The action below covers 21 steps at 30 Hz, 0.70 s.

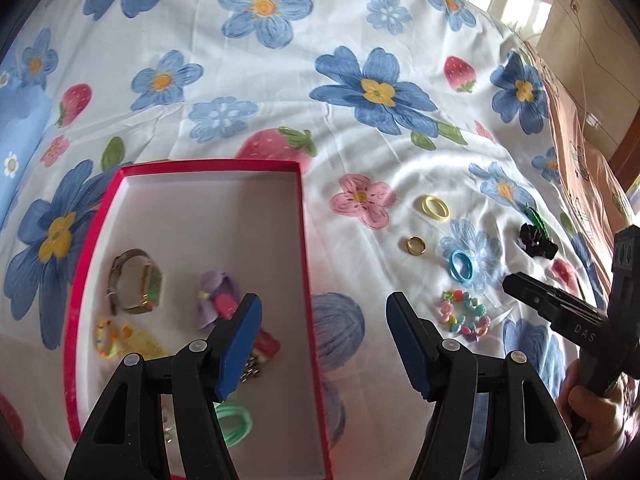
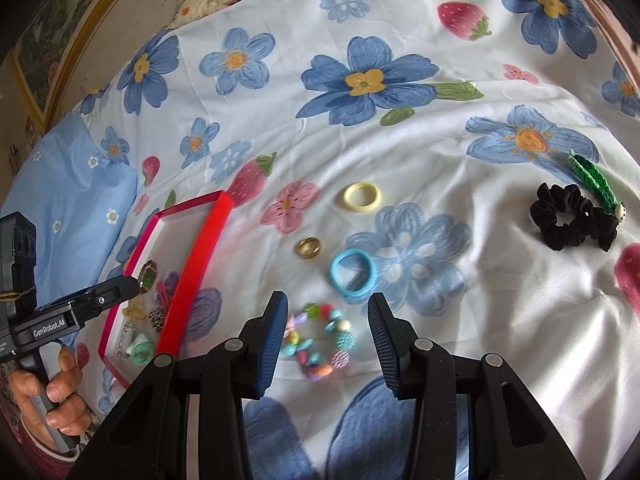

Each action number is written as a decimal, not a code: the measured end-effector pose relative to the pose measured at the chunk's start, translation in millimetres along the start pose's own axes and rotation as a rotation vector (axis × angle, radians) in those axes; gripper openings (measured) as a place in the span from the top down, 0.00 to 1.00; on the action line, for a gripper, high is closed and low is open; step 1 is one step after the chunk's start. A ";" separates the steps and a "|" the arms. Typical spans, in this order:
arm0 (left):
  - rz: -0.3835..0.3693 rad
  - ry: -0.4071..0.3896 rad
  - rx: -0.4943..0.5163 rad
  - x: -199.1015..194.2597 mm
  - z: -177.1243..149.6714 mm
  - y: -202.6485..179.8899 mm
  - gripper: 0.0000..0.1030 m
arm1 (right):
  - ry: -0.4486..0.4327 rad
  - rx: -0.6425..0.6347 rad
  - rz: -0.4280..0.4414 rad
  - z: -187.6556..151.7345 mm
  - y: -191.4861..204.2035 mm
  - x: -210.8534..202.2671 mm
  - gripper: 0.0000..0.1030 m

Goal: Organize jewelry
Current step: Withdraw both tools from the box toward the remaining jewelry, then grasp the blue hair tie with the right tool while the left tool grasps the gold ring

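Beaded bracelet [image 2: 317, 340] lay on the bedsheet [image 2: 500, 320], beside the red box [image 2: 192, 276], framed by my right gripper [image 2: 328, 344], jaws apart, empty. Left gripper [image 1: 324, 344] likewise. Pick-up step, I judged; next: lower, close.

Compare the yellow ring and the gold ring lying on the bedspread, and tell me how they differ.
The yellow ring is pale, matte and plastic-looking; the gold ring is shiny and metallic. The yellow ring looks wider across than the gold ring. The yellow ring lies farther from the grippers, the gold ring nearer, close to the blue ring. Both lie flat on the floral bedspread, outside the red box, untouched.
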State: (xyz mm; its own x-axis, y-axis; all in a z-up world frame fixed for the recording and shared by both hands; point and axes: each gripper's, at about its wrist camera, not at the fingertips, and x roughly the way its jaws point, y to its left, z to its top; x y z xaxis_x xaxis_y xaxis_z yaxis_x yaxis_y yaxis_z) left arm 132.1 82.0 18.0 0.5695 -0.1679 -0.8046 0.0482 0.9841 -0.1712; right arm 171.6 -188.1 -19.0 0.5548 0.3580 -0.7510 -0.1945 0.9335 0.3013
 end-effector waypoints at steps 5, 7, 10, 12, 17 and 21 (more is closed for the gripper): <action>-0.007 0.022 0.019 20.5 10.0 -12.0 0.37 | 0.023 -0.008 -0.016 6.6 -6.7 15.0 0.58; -0.009 0.033 0.031 29.9 14.2 -18.0 0.37 | 0.033 -0.011 -0.022 8.3 -9.2 21.1 0.59; -0.015 0.050 0.050 44.5 20.9 -27.0 0.37 | 0.047 -0.013 -0.035 11.0 -13.2 32.9 0.60; -0.017 0.057 0.057 53.2 24.6 -32.2 0.37 | 0.057 -0.013 -0.039 12.6 -15.6 40.3 0.63; -0.023 0.086 0.072 81.0 32.5 -43.6 0.37 | 0.101 -0.023 -0.052 14.1 -19.9 60.3 0.77; -0.028 0.111 0.078 106.0 39.6 -52.8 0.37 | 0.107 -0.029 -0.064 14.2 -24.5 64.5 0.97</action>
State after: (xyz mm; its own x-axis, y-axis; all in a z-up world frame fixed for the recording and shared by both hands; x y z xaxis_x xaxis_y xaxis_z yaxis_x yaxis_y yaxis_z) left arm 222.3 14.6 -35.7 0.4729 -0.1966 -0.8589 0.1289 0.9797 -0.1533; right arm 223.7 -188.1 -66.5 0.4779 0.2964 -0.8269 -0.1857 0.9542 0.2348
